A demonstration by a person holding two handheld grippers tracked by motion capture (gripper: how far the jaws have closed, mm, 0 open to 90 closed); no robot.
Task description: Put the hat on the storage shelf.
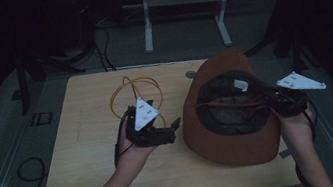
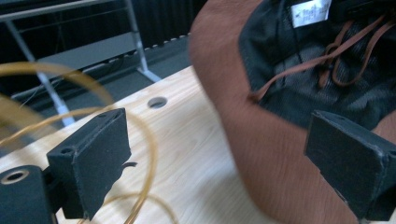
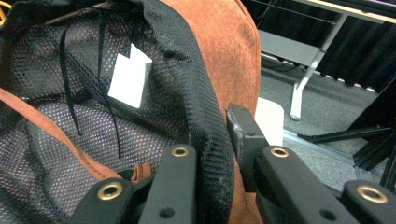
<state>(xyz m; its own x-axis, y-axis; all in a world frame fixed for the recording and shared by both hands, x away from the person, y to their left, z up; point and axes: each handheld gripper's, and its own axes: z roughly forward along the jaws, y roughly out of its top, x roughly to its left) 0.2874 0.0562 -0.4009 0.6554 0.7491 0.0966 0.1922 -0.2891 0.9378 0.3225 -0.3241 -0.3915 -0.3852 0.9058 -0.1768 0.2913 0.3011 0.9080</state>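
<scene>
hat (image 1: 233,128) blocks right, bare tabletop (image 1: 87,151) left

overhead cam; gripper cams share hat (image 1: 230,108)

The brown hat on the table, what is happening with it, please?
A person works on a brown hat lying upside down on the wooden table. The right tongs are shut on its black mesh-lined rim. The left tongs are open beside the hat and hold nothing. A yellow cable loop lies behind the left hand.
</scene>
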